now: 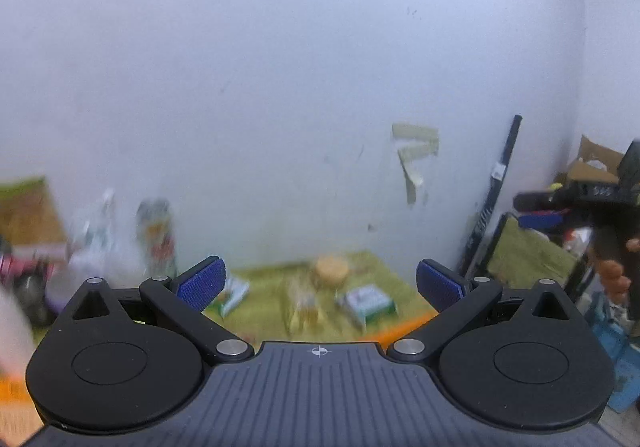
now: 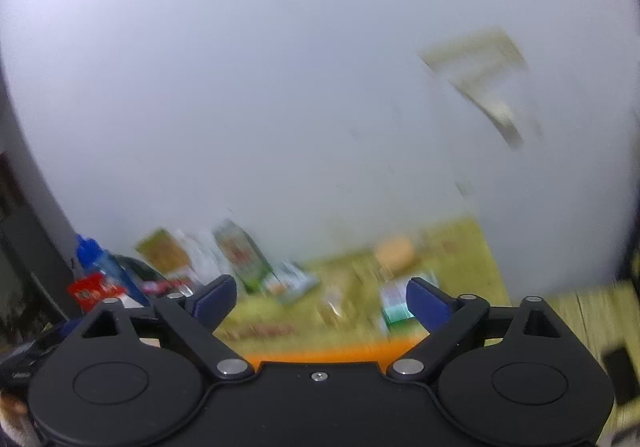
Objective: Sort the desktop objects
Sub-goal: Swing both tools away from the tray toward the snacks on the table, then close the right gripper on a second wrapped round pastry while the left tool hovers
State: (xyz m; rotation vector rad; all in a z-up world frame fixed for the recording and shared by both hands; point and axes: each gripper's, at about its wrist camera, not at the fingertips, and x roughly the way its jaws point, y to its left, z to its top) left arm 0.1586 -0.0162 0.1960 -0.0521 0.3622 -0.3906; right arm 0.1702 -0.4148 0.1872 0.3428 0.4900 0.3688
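Both views are blurred. My left gripper (image 1: pixel 320 283) is open, with nothing between its blue pads (image 1: pixel 200 283). It hangs above a green-yellow mat (image 1: pixel 264 311) with an orange front edge. On the mat lie a round tan object (image 1: pixel 332 269), a white and green box (image 1: pixel 368 303), a flat packet (image 1: pixel 234 293) and a clear item (image 1: pixel 304 303). My right gripper (image 2: pixel 320 303) is open and empty too, over the same mat (image 2: pixel 352 275). Beyond it are the tan object (image 2: pixel 394 253), the green box (image 2: pixel 396 305) and the packet (image 2: pixel 292 281).
A pale wall (image 1: pixel 280 87) stands close behind the mat. A tall carton (image 1: pixel 156 235) and a plastic bag (image 1: pixel 92 239) stand at the back left. A blue bottle (image 2: pixel 96 259) and a red pack (image 2: pixel 94 291) sit further left. A hand (image 1: pixel 616 271) holds a black device at the right.
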